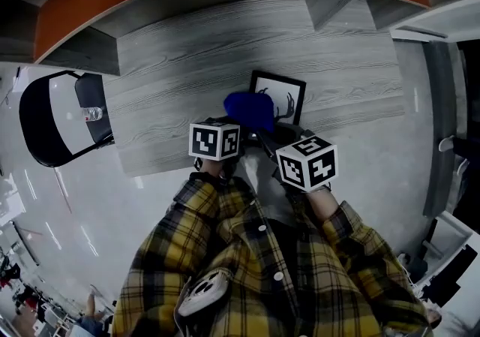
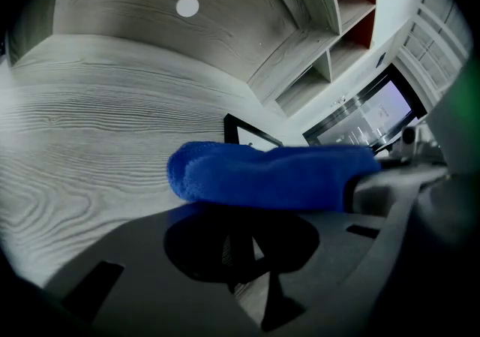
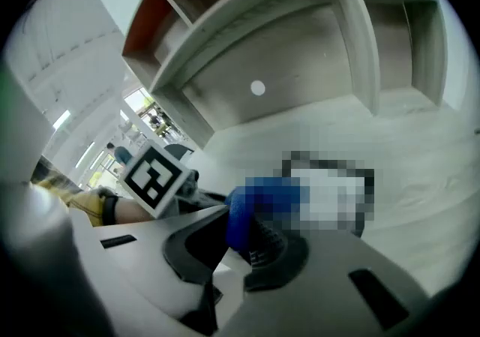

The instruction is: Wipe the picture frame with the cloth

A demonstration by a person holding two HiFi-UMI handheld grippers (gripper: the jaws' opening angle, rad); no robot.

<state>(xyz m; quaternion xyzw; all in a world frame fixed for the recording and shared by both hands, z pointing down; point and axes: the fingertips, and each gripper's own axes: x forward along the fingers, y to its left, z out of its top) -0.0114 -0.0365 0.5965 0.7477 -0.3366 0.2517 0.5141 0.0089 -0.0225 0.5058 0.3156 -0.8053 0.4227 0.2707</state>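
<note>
A grey wood-grain tabletop (image 1: 172, 65) fills the middle of the head view, with grey shelves (image 3: 300, 20) backed by orange panels rising behind it; a black-and-white chair (image 1: 52, 118) stands off its left end. A sleeve of a yellow plaid shirt (image 1: 225, 268) runs up to each gripper. A black picture frame (image 1: 279, 95) with a white picture sits on the tabletop just beyond both grippers. A blue cloth (image 1: 250, 109) hangs bunched in front of the frame's near left part; whether it touches the frame cannot be told. The right gripper (image 3: 244, 242) is clamped on one end of the cloth; the left gripper (image 2: 240, 242) sits close beside it, jaws slightly apart and pinching nothing, the cloth stretching across just past its tips.
</note>
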